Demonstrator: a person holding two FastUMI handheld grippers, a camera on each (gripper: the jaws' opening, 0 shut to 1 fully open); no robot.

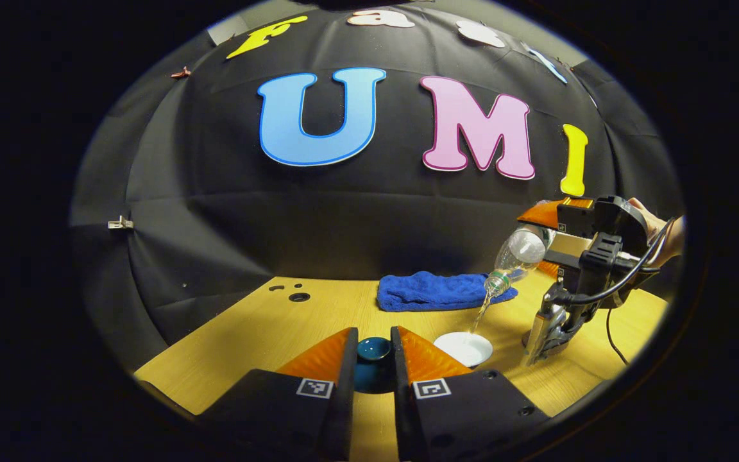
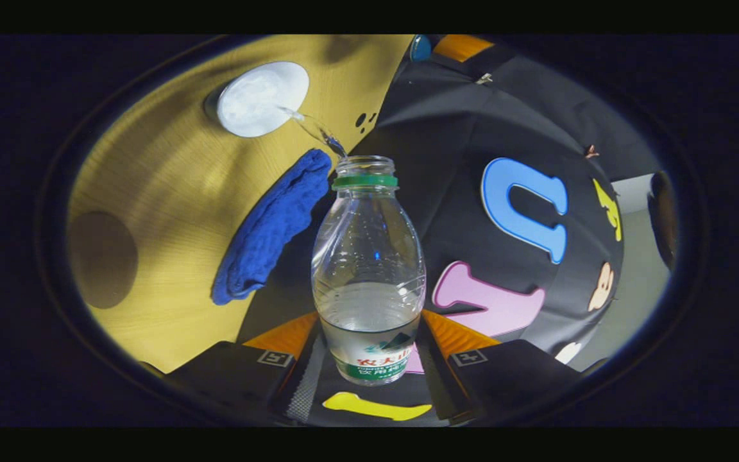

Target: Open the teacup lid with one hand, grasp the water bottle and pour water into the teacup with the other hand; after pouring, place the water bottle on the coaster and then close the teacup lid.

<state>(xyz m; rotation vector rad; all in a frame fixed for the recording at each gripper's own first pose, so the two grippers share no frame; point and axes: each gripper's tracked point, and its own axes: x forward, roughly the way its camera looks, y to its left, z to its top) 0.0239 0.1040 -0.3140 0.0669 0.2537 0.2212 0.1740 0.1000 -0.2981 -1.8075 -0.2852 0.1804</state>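
While water streams into the teacup (image 2: 262,98), both fingers (image 2: 292,337) clamp the water bottle (image 2: 369,269).

I'm seeing light falling from overhead, brightening the wooden table (image 1: 260,327) while the booth's edges are fading dim. Fisheye bending is curving everything near the rims. Glare is glinting on the water bottle (image 2: 368,269), and soft shadows are pooling on the tabletop.
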